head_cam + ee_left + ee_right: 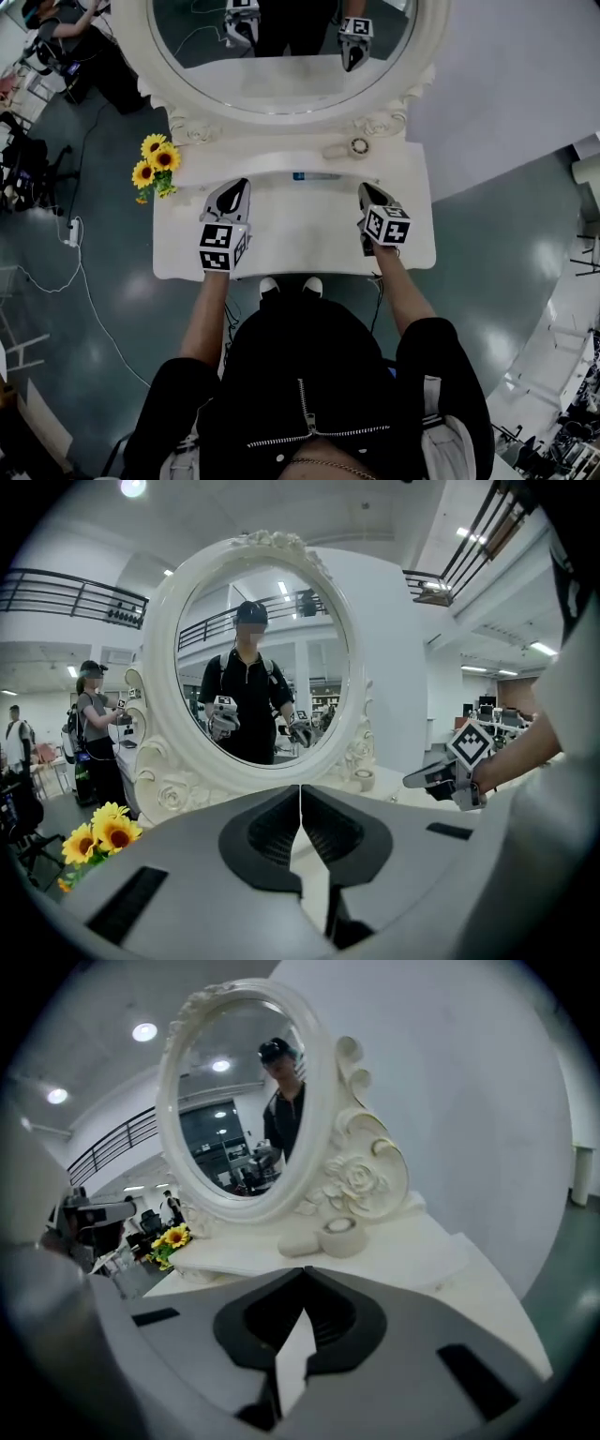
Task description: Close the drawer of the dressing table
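The white dressing table [291,239] stands below me with its oval mirror [281,56] at the back. No open drawer or drawer front shows in any view. My left gripper [240,185] hovers over the left half of the tabletop, its jaws closed tip to tip with nothing between them [300,791]. My right gripper [364,190] hovers over the right half and is also shut and empty [303,1272]. In the left gripper view the right gripper [441,778] shows at the right, level with the mirror's base.
Sunflowers [155,164] stand at the table's left rear corner. A small round jar [359,146] and an oblong white piece [298,1241] sit by the mirror base, with a small blue-marked item [314,175] nearby. A power strip [72,232] and cables lie on the floor to the left.
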`<state>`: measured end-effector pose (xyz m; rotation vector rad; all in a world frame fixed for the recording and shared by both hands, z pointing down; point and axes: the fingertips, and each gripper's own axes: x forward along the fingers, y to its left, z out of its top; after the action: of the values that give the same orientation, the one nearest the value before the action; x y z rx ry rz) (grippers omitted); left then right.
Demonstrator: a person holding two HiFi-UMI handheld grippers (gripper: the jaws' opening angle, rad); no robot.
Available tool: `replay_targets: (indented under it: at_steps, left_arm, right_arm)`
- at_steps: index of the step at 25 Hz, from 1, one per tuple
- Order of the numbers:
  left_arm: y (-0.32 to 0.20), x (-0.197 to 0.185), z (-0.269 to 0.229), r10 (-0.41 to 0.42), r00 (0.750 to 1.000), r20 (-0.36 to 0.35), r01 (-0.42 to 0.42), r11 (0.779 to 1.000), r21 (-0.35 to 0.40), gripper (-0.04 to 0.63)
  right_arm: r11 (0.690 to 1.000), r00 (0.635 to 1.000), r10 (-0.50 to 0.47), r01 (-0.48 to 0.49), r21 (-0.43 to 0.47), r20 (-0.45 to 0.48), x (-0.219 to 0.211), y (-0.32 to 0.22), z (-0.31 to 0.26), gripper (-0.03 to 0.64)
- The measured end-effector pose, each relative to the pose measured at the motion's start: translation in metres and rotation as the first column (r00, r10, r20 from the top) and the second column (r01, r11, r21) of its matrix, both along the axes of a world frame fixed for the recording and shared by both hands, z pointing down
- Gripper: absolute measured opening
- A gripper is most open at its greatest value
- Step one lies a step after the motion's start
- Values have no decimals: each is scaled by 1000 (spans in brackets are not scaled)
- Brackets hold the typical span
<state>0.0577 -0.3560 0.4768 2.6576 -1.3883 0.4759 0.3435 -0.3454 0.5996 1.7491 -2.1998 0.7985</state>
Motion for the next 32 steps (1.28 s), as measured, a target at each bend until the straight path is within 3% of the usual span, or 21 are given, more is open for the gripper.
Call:
replay_targets:
  at_steps: [3, 8, 14, 20, 32]
  left_arm:
    - [-1, -1, -12, 17, 1000, -3, -17, 999, 29, 23]
    - [-3, -5, -36, 31, 999, -16, -29, 996, 81, 23]
    - [-7, -17, -59, 36, 999, -20, -34, 991, 129, 23]
    - [-8, -24, -63, 31, 999, -29, -27, 990, 140, 23]
    - [-3, -21, -61, 36, 998, -60, -28, 991, 129, 23]
  right_arm:
    - [991, 996, -64, 71, 109, -65, -28, -5, -45, 3]
    - [952, 978, -123, 165, 258, -171, -67, -7, -116, 3]
    - [911, 971, -128, 195, 363, -201, -93, -2, -171, 3]
    - [895, 972, -120, 195, 402, -205, -97, 5, -185, 3]
    - [903, 971, -123, 195, 384, -203, -96, 14, -177, 3]
